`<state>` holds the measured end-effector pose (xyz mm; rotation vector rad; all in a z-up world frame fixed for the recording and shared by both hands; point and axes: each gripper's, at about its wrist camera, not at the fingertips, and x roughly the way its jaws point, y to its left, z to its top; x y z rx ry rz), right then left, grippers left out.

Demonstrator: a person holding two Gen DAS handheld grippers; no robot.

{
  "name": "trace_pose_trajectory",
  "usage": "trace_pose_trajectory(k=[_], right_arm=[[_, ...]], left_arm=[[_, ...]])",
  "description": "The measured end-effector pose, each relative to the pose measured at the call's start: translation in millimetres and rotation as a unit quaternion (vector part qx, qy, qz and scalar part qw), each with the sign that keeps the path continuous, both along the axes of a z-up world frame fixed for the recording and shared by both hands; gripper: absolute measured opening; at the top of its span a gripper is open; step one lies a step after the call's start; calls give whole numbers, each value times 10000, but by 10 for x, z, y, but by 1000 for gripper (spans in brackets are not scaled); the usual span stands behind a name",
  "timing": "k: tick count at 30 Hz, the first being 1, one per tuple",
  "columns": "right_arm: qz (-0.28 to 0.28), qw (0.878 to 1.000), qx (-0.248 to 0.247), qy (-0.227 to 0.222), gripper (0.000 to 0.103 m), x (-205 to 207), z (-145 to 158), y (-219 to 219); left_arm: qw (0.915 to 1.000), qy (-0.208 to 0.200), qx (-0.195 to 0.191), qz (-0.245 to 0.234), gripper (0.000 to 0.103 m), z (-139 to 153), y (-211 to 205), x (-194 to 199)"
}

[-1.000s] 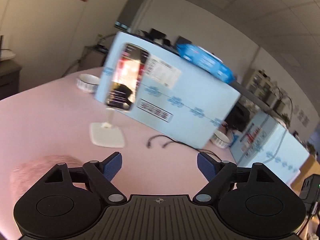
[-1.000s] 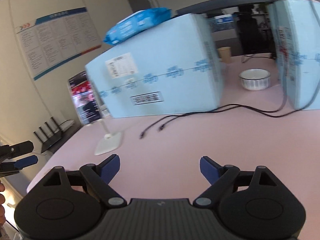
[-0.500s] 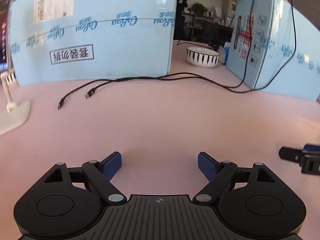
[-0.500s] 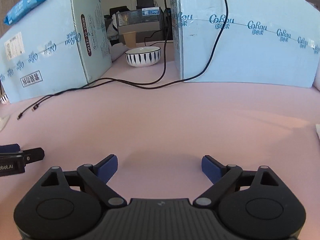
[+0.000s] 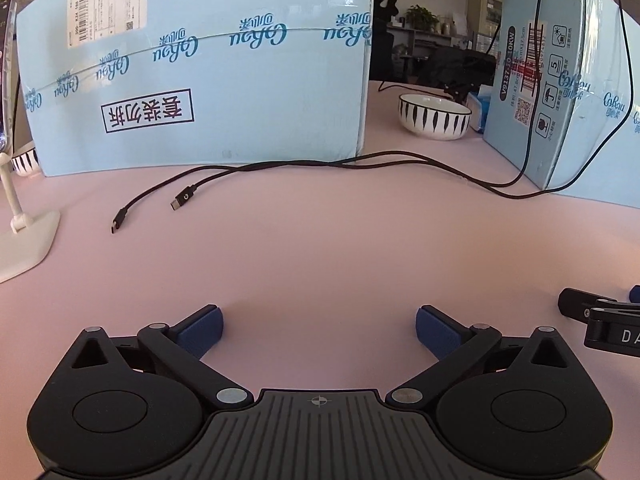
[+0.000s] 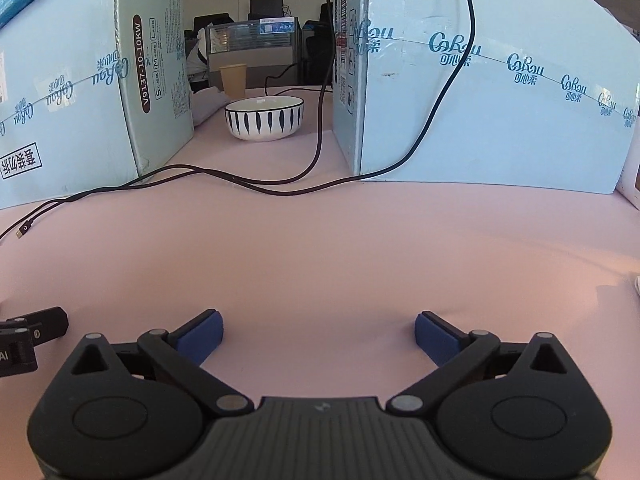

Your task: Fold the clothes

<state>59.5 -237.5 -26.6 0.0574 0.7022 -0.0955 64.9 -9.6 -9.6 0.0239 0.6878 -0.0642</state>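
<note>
No garment shows in either view. My left gripper [image 5: 319, 330] is open and empty, low over the pink table [image 5: 320, 248]. My right gripper [image 6: 319, 332] is open and empty too, low over the same table [image 6: 340, 248]. Each gripper shows at the edge of the other's view: the right one in the left wrist view [image 5: 600, 320] at the right edge, the left one in the right wrist view [image 6: 28, 332] at the left edge. They sit side by side, a short way apart.
Two light blue cartons [image 5: 200, 80] [image 6: 480, 100] stand across the back, with a striped bowl [image 6: 264, 118] in the gap between them. Two black cables [image 5: 280, 168] trail over the table. A white phone stand [image 5: 24, 236] is at the left.
Both grippers swung from looking across the room to facing the cartons, then settled lower and closer to the table. Both jaws stayed open.
</note>
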Motion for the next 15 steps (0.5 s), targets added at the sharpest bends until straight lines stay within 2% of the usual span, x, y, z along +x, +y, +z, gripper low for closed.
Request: trace_pose_trajectory(k=[15], right_arm=[[11,10000,-23,7,103,11,13,33]], left_arm=[[10000,7,16,-10,103,-1,0,2]])
